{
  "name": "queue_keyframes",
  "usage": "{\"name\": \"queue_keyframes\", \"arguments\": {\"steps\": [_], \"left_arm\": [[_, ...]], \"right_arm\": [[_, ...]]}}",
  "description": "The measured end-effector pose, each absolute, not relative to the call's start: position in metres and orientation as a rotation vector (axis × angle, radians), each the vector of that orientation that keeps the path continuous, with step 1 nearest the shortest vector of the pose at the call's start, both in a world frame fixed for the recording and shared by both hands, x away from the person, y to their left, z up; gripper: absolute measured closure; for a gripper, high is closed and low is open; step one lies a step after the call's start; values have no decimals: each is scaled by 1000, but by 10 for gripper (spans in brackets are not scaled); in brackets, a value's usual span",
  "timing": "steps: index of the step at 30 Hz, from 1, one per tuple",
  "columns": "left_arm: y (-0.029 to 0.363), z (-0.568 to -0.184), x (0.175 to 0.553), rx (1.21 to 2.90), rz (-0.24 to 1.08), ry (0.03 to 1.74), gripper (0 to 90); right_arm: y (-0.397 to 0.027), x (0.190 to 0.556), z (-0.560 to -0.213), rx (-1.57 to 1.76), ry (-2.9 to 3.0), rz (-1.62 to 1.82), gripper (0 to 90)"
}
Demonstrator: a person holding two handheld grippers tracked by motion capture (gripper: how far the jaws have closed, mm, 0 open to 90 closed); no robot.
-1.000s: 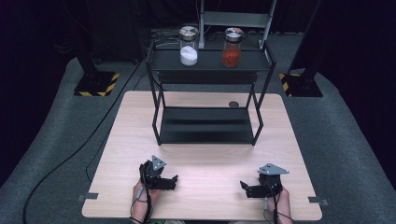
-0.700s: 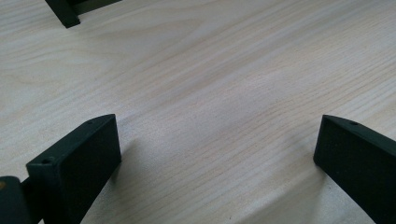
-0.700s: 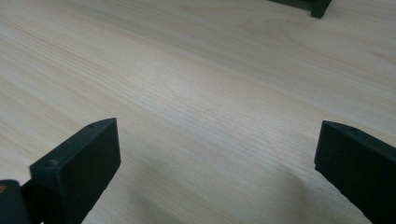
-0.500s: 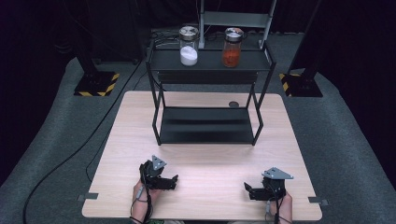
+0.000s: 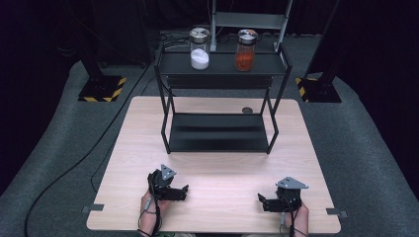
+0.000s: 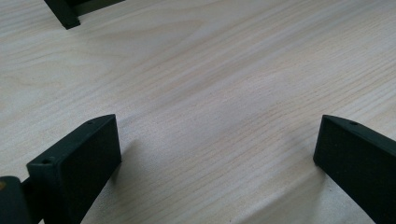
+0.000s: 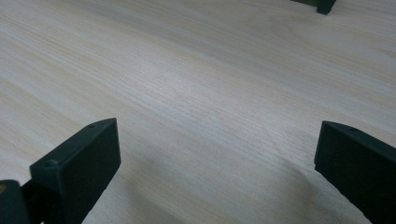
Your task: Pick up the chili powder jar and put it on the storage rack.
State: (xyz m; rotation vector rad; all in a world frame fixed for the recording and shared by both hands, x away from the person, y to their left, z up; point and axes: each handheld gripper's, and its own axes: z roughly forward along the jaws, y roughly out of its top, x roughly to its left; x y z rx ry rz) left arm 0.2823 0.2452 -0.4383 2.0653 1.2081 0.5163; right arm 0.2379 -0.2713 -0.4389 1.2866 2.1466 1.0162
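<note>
While both of your hands rest low at the near edge of the pale wooden tabletop [image 5: 217, 173], each hand-held gripper sits with its jaws spread wide over bare wood, holding nothing: the left hand-held gripper [image 5: 179, 191] angles inward, and the right hand-held gripper [image 5: 264, 201] faces it. That looks like a ready pose, well apart from the black metal two-tier shelf rack [image 5: 220, 133] at the far side. On its top shelf stand the glass jar of white powder [image 5: 199, 49] and the glass jar of orange-red powder [image 5: 245, 50], upright, side by side and apart, leaving room for a wide-open grasp.
</note>
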Motion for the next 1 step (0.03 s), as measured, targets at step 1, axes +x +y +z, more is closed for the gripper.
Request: {"name": "queue_keyframes", "arguments": {"steps": [1], "left_arm": [[245, -438, 282, 2065, 516, 1208, 1]], "right_arm": [[-271, 238, -439, 1287, 2147, 1016, 0]]}}
